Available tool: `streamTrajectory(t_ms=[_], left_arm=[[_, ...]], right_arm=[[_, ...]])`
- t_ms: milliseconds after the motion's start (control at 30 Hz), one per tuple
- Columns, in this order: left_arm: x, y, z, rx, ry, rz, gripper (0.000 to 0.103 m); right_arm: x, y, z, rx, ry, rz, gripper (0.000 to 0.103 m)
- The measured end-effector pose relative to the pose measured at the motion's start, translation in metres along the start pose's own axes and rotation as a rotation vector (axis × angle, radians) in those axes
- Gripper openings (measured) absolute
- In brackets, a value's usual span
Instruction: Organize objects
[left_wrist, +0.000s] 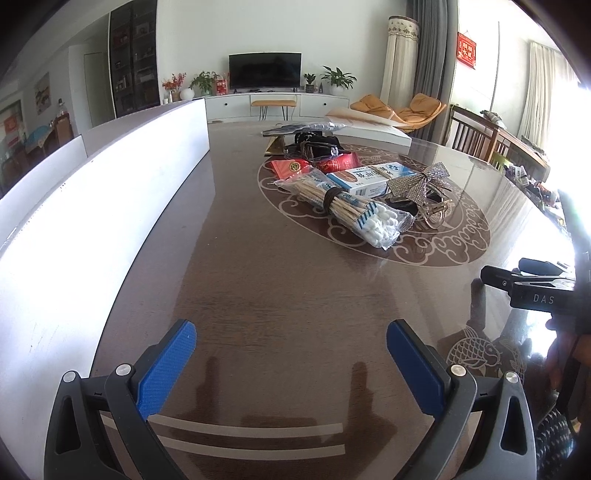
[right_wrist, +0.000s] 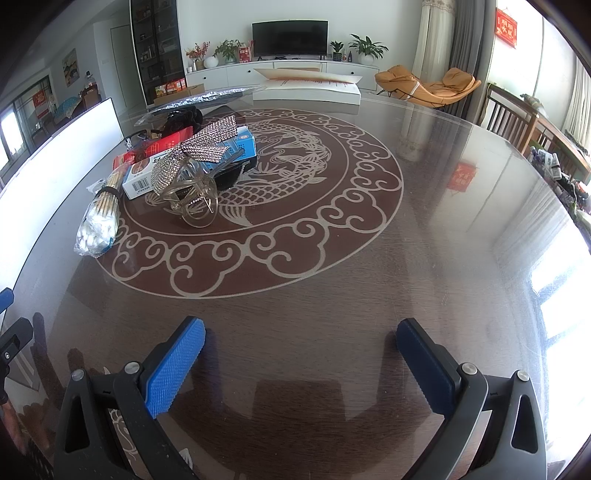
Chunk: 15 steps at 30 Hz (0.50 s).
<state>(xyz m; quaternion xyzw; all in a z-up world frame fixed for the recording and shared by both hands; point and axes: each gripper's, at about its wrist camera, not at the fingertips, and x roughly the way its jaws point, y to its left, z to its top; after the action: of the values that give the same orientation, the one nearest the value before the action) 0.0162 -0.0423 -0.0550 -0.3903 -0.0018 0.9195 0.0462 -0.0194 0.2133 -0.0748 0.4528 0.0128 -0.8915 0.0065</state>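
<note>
Both claws, left (left_wrist: 291, 343) and right (right_wrist: 301, 341), gape empty over bare table (right_wrist: 369, 295); clutter pile (right_wrist: 177, 166) sits far-left.

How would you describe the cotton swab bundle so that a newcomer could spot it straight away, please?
Start from the round carved medallion in the dark table top, then look at the pile of items on its left edge. The cotton swab bundle lies nearest the grippers, in clear plastic; unlike the boxes and the rhinestone bow clip beside it, it shows white tips and wooden sticks.
</note>
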Motion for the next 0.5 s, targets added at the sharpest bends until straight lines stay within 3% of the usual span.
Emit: streamTrajectory(t_ms=[500], left_arm=[[-0.0067, 0.0067, -0.0070, -0.008, -0.004, 0.011, 0.103]], right_arm=[[0.0003, 0.0000, 0.0000, 0.000, 0.000, 0.000, 0.103]])
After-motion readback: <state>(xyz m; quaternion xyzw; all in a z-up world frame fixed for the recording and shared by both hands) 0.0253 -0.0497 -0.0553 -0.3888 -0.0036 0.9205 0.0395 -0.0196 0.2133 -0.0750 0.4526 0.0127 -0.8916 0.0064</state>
